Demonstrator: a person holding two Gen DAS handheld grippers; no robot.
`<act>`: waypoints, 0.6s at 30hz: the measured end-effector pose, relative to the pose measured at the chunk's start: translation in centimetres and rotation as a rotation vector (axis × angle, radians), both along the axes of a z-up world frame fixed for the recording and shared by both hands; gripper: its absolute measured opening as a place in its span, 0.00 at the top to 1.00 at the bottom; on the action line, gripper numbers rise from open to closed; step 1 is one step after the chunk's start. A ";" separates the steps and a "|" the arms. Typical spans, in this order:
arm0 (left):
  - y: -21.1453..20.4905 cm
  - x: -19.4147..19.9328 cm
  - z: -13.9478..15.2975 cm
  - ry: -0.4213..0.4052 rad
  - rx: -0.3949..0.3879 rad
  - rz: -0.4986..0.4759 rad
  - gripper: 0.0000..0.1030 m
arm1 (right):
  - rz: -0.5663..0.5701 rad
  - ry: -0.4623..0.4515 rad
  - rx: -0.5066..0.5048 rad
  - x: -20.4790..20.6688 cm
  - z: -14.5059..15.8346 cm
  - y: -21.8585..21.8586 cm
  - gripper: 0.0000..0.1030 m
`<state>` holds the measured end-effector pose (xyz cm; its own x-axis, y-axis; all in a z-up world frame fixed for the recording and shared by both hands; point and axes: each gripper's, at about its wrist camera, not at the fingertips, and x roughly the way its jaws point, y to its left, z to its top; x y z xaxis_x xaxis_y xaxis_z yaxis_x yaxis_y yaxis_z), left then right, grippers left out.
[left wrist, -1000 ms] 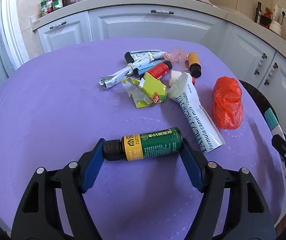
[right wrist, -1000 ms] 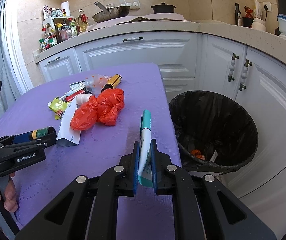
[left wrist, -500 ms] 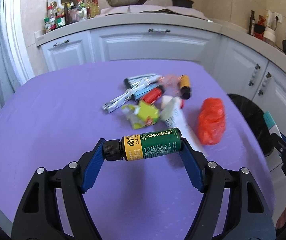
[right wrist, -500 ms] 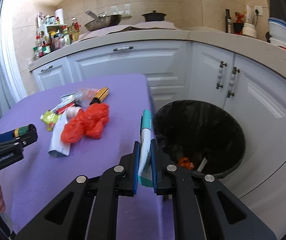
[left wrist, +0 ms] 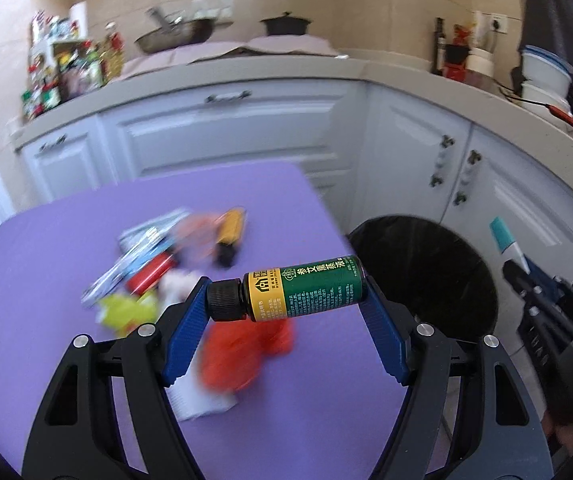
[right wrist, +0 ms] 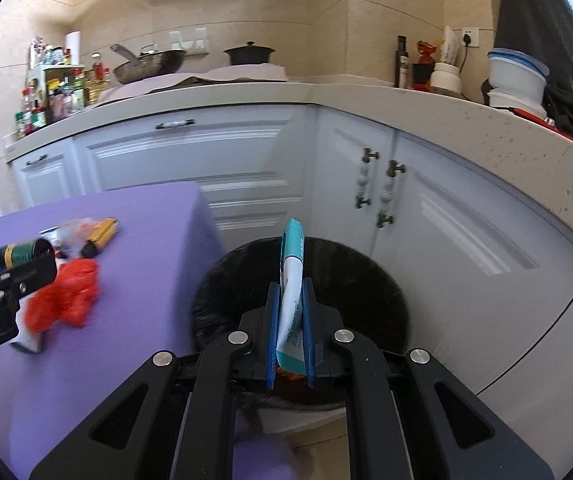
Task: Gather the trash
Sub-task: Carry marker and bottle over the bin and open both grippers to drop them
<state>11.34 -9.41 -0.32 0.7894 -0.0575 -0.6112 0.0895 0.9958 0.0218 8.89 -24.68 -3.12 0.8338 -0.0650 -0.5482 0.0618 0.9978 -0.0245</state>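
my left gripper (left wrist: pixel 286 296) is clamped end to end on the green and yellow bottle (left wrist: pixel 292 294), which lies crosswise between the blue pads, black cap toward the left finger, lifted off the purple table (left wrist: pixel 46 264) near its right edge. my right gripper (right wrist: pixel 290 320) is pinched tight on a flat white and teal tube (right wrist: pixel 291 280), standing upright between the pads right over the black-lined bin (right wrist: pixel 366 292) that sits beside the table in front of the white cabinets (right wrist: pixel 446 216). behind on the table i see blurred trash — a red plastic bag (left wrist: pixel 242 348), a yellow-green wrapper (left wrist: pixel 126 312), a small yellow bottle (left wrist: pixel 230 232).
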 end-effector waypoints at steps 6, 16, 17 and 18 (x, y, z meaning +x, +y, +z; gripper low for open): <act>-5.5 3.6 -0.6 0.006 0.030 -0.061 0.30 | -0.027 0.006 -0.005 2.3 -0.7 -2.5 0.89; -10.8 9.1 -3.9 0.095 0.108 -0.090 0.30 | -0.055 0.034 0.044 6.0 -2.6 -6.1 0.89; -11.1 9.2 -4.1 0.099 0.115 -0.089 0.30 | -0.056 0.039 0.046 6.2 -2.9 -6.2 0.89; -11.4 9.6 -4.4 0.109 0.127 -0.089 0.29 | -0.057 0.046 0.053 6.7 -3.2 -6.6 0.88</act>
<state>20.96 -20.85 -4.77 0.7130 -0.0415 -0.6999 0.1859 0.9737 0.1317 15.55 -31.23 -6.33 0.8036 -0.0817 -0.5895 0.1189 0.9926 0.0244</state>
